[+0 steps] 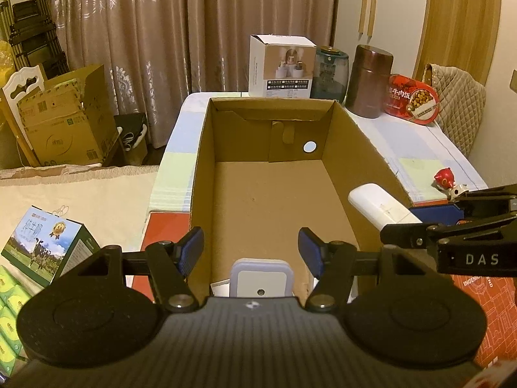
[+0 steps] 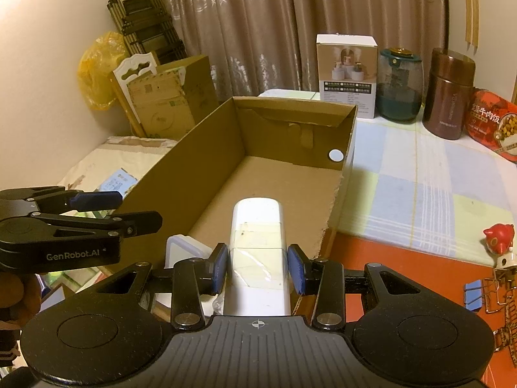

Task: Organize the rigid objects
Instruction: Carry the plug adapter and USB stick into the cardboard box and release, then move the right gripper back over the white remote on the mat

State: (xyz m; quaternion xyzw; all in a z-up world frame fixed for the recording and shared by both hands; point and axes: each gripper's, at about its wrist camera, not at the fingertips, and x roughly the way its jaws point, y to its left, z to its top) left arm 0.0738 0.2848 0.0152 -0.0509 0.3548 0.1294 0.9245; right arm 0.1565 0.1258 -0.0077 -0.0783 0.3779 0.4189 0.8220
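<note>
Your table [image 2: 420, 174] wears a pale checked cloth, with a red mat [image 2: 404, 274] covering its near end. On the cloth you have an open cardboard box [image 1: 206, 161] running lengthwise down the left side. Behind it, along the far edge, stand a white carton [image 1: 281, 64], a teal jar [image 1: 332, 71], a brown canister [image 1: 370, 80] and a red food tub [image 1: 412, 100], side by side. Near your right, a small red figurine [image 2: 499, 237] sits where cloth meets mat, and on the mat just beside it lies a cluster of binder clips [image 2: 491, 294].
</note>
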